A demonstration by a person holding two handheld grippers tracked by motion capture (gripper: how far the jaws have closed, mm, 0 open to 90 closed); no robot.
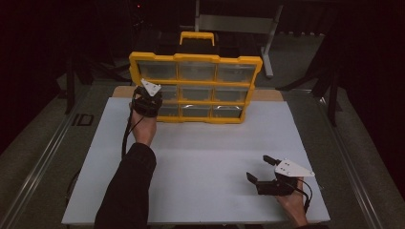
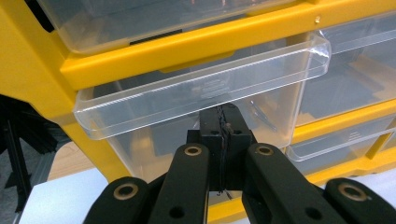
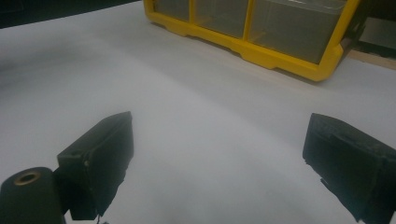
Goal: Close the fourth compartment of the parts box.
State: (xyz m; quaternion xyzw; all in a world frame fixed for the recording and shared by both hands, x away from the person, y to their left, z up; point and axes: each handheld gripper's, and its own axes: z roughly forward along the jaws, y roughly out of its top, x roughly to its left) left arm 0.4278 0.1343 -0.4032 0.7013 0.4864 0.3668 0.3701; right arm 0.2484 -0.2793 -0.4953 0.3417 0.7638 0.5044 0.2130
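Observation:
A yellow organizer case (image 1: 196,59) stands upright at the far edge of the white board, with three rows of clear drawers. Its base shows across the board as the yellow case (image 3: 261,49). My left gripper (image 1: 152,99) is up against the left drawer of the middle row. In the left gripper view that clear drawer (image 2: 187,102) stands pulled out a little, and my left gripper (image 2: 224,123) has its jaws pressed together right under the drawer's front lip, touching its front. I cannot tell whether they pinch any part of it. My right gripper (image 1: 258,167) rests low at the near right, open, and the right gripper (image 3: 215,140) has nothing between its jaws.
The white board (image 1: 205,157) covers the table, with a wooden strip (image 1: 267,94) behind the case. A metal stand (image 1: 267,43) rises beyond it. Rails (image 1: 43,162) run along the table's left side. Dark surroundings lie all around.

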